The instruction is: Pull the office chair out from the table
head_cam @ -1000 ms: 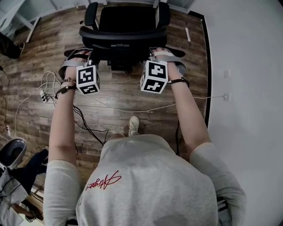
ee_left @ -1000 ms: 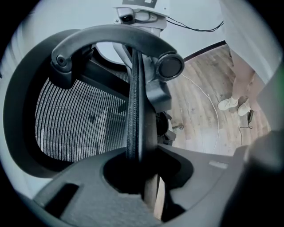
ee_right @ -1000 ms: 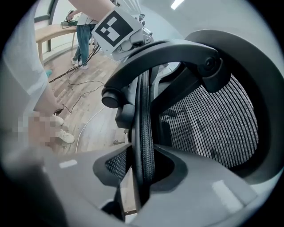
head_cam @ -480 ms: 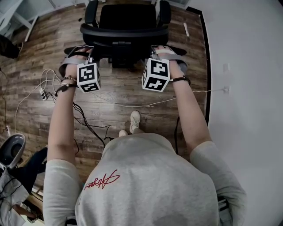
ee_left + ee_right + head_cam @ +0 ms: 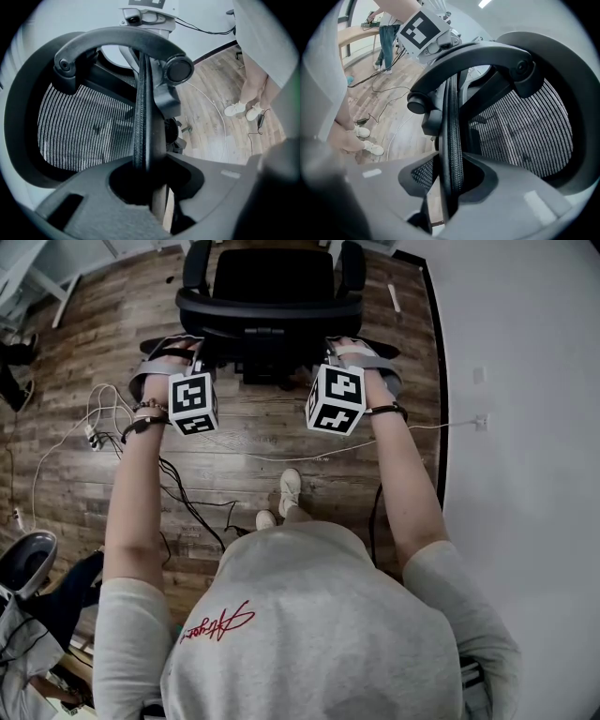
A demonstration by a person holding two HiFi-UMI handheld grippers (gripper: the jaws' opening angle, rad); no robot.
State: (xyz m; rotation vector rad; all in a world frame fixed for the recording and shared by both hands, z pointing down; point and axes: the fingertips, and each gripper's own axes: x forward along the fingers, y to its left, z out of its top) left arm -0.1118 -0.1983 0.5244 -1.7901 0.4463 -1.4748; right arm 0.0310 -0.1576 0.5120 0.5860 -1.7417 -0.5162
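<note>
**Office chair held by the backrest, both grippers**

- Office chair (image 5: 272, 282): black, mesh back, two armrests. It stands on the wood-plank floor (image 5: 253, 437) at the top of the head view, straight in front of the person, with its backrest (image 5: 270, 307) turned toward them and its seat beyond.
- Left gripper (image 5: 190, 351): at the left side of the backrest. In the left gripper view its jaws are partly closed and clamp the backrest's padded side rim (image 5: 140, 117), which runs upright between them.
- Right gripper (image 5: 339, 348): at the right side of the backrest, level with the left one. In the right gripper view its jaws are likewise partly closed and pinch the opposite rim (image 5: 452, 131), with mesh showing to the right of it.
- Arms: both extended forward, marker cubes facing up.
- Cables (image 5: 178, 493): black and white, loose on the floor to the left of the person.
- Shoes (image 5: 289, 488): pale, below the chair on the planks.
- Wall (image 5: 525, 381): white, along the right.
</note>
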